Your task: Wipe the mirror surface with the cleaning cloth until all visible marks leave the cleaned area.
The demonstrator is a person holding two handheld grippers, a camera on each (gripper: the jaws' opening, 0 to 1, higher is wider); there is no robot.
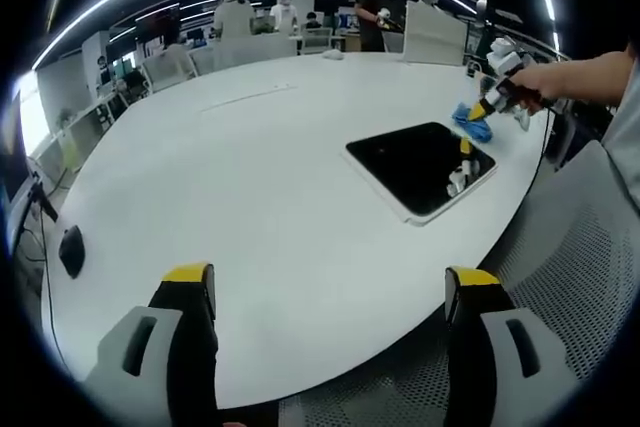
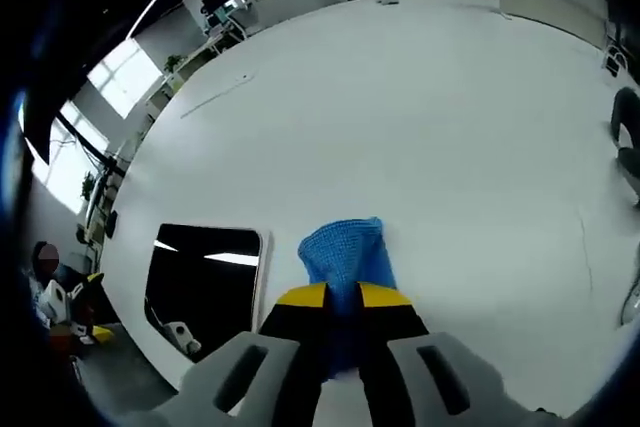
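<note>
Right gripper (image 2: 342, 297) pinches cloth (image 2: 345, 252) on white table (image 2: 430, 127), seemingly beside mirror (image 2: 205, 277).

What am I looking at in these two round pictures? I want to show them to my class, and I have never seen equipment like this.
No robot here: a person holds a two-jaw gripper in each hand, and a fisheye camera rides on each, looking forward along its jaws.

The left gripper view shows the left gripper with its yellow-tipped jaws wide apart and nothing between them, above a white table. On the table lies a dark mirror in a white frame. Beyond it, the person's hand brings the right gripper to a blue cloth.

The right gripper view shows that gripper from behind, jaws closed on the cloth, which rests on the table beside the mirror, not on it. An office with other people lies behind.
</note>
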